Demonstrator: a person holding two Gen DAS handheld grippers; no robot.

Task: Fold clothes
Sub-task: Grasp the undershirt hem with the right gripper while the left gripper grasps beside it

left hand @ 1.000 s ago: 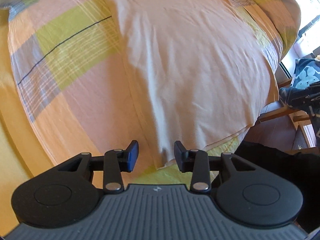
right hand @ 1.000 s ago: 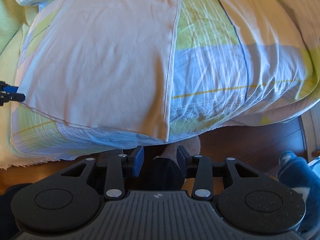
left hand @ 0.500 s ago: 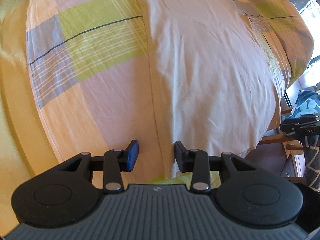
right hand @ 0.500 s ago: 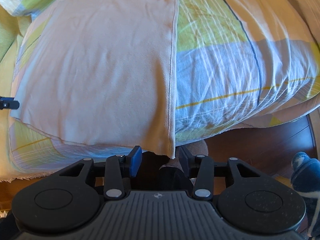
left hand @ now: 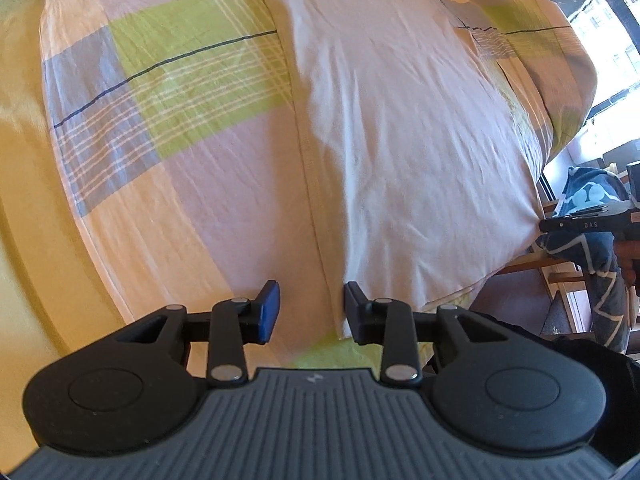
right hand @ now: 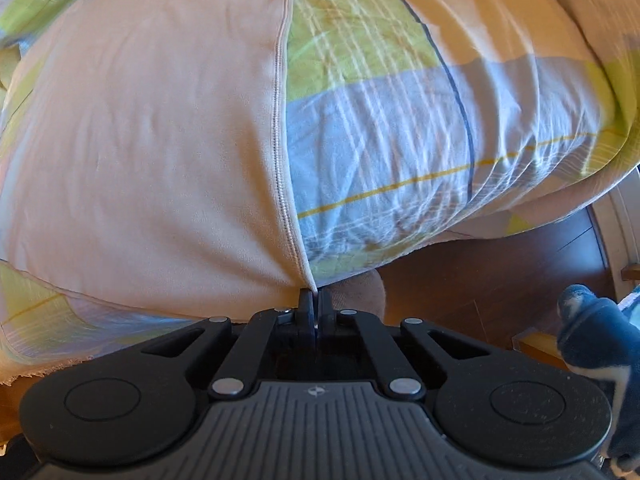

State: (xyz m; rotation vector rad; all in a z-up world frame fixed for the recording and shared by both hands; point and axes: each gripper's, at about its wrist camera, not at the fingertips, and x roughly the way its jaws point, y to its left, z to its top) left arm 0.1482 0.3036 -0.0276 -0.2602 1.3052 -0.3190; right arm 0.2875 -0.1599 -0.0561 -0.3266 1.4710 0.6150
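A pale cream shirt (left hand: 400, 128) lies flat on the checked bedcover (left hand: 168, 92), its hem toward me. My left gripper (left hand: 310, 312) is open, its two fingers astride the shirt's near left hem corner without pinching it. In the right wrist view the same shirt (right hand: 152, 140) fills the left half, and my right gripper (right hand: 314, 302) is shut on its near right hem corner, where the side seam ends. That right gripper (left hand: 576, 224) also shows at the far right of the left wrist view, at the bed's edge.
The bedcover (right hand: 400, 128) drapes over the mattress edge onto a dark wooden floor (right hand: 500, 264). A blue patterned cloth (left hand: 588, 200) hangs over wooden furniture to the right. A blue slipper or sock (right hand: 592, 328) shows at the lower right.
My right gripper moved in onto the shirt's right hem corner and shut on it. My left gripper slid forward so the left hem corner now sits between its open fingers.
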